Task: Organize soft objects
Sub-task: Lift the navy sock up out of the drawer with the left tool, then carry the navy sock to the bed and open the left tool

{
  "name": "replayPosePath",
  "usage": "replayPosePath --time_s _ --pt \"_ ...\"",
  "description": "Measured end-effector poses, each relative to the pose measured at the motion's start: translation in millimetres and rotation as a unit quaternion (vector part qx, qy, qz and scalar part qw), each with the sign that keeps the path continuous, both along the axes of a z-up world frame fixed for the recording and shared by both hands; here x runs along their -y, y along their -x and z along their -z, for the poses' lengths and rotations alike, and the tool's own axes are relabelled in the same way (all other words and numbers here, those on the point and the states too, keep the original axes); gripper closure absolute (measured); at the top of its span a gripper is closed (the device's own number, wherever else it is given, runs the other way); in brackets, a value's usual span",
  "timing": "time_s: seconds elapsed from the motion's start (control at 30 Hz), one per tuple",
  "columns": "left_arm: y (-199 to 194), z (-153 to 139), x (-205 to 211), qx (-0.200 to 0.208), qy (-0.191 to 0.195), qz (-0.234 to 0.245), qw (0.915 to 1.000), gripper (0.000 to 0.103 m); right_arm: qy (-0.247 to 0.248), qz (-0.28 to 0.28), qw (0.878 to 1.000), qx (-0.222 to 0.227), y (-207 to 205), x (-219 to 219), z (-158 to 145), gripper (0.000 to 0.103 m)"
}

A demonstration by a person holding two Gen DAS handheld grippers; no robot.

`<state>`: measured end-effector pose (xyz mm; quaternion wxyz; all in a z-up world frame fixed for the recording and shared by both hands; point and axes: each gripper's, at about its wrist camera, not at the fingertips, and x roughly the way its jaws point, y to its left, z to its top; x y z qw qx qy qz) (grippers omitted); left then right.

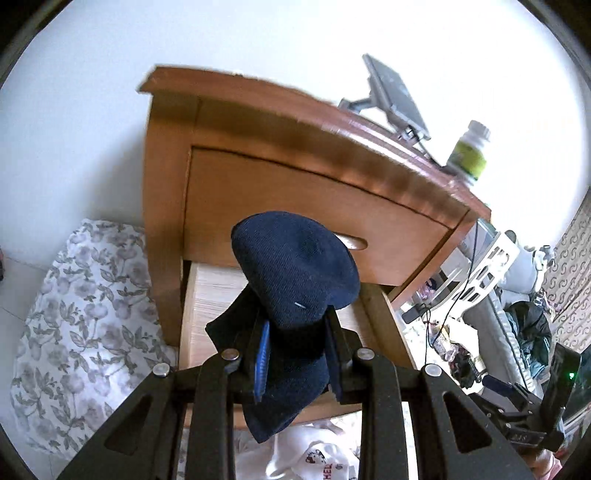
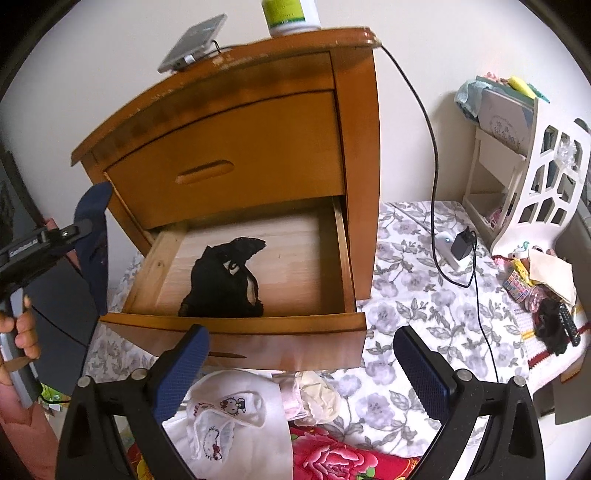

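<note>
The wooden nightstand (image 2: 236, 147) stood ahead of both grippers, its lower drawer (image 2: 243, 325) pulled out, a black garment (image 2: 225, 280) lying inside. The left gripper (image 1: 295, 343) was clamped on a navy sock (image 1: 295, 266), whose long axis ran along the fingers: the toe bulged beyond the tips, the cuff hung behind them. The right gripper (image 2: 301, 373) stood wide apart above white clothes (image 2: 229, 413), holding nothing.

The navy cloth (image 1: 295, 280) hides most of the open drawer (image 1: 210, 295). The bottle (image 2: 291, 16) is cut off by the top edge.
</note>
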<state>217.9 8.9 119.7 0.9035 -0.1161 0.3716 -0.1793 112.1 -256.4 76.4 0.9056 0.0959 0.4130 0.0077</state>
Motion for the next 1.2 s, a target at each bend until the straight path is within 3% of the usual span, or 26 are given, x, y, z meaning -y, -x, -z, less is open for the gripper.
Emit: replayPosePath --time_s 0.73,1.2 --pt "89 -32 -24 0.042 -0.010 -0.024 0.9988 0.075 -0.004 -0.012 0.999 0.039 46 -11 -31 0.002" --pt "108 -10 -4 0.005 -0.013 0.025 0.9996 0.075 -0.004 -0.014 0.999 0.051 62 -14 -39 0.002"
